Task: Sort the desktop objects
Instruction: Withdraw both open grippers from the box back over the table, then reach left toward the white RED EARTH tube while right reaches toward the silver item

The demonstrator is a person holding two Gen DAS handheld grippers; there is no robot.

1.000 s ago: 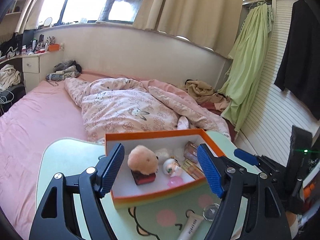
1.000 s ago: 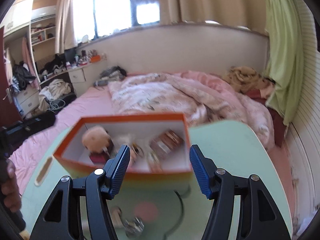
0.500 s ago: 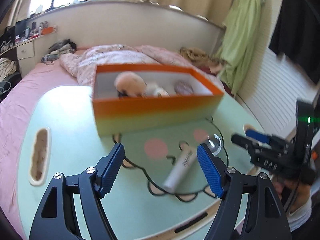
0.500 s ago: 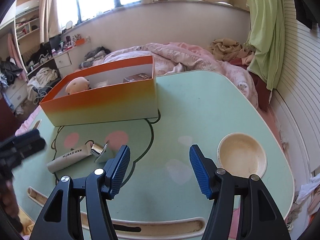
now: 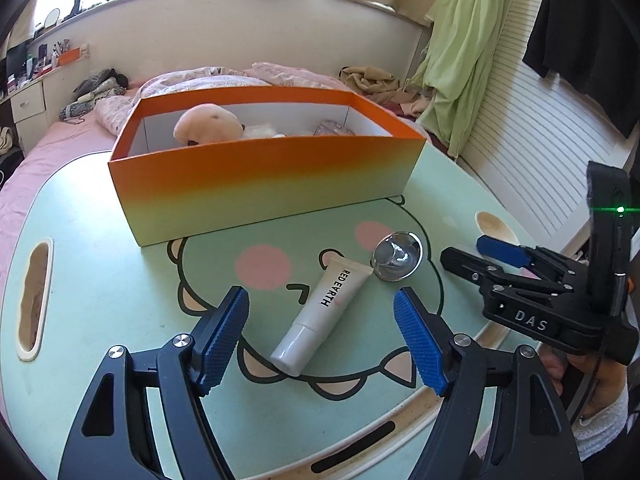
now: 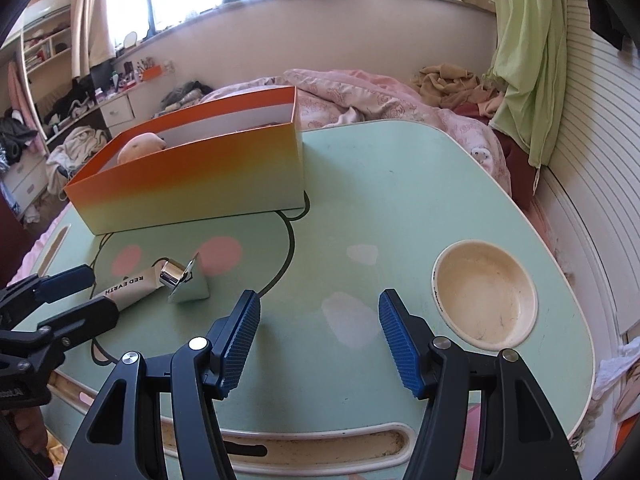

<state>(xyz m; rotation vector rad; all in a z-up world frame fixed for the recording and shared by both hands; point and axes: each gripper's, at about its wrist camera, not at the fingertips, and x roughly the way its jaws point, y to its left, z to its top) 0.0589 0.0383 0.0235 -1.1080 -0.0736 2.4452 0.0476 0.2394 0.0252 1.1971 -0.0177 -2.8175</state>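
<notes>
A white cream tube (image 5: 320,316) lies on the green table (image 5: 120,296), between the fingers of my open left gripper (image 5: 322,340) and just ahead of them. A small round mirror (image 5: 397,256) stands at the tube's far end. An orange box (image 5: 264,184) behind them holds a peach plush toy (image 5: 208,122) and small items. In the right wrist view the tube (image 6: 128,286) and mirror (image 6: 184,280) lie left of my open, empty right gripper (image 6: 318,340), which hovers over bare table. The right gripper also shows in the left wrist view (image 5: 496,258).
A round cream cup recess (image 6: 484,294) is sunk into the table on the right. Slot handles sit at the table's left edge (image 5: 34,296) and front edge (image 6: 316,446). A bed with a pink quilt (image 6: 360,92) lies behind the table.
Both grippers have pulled back from the box and come down toward the near table. The tube and mirror are now close in front of the left gripper.
</notes>
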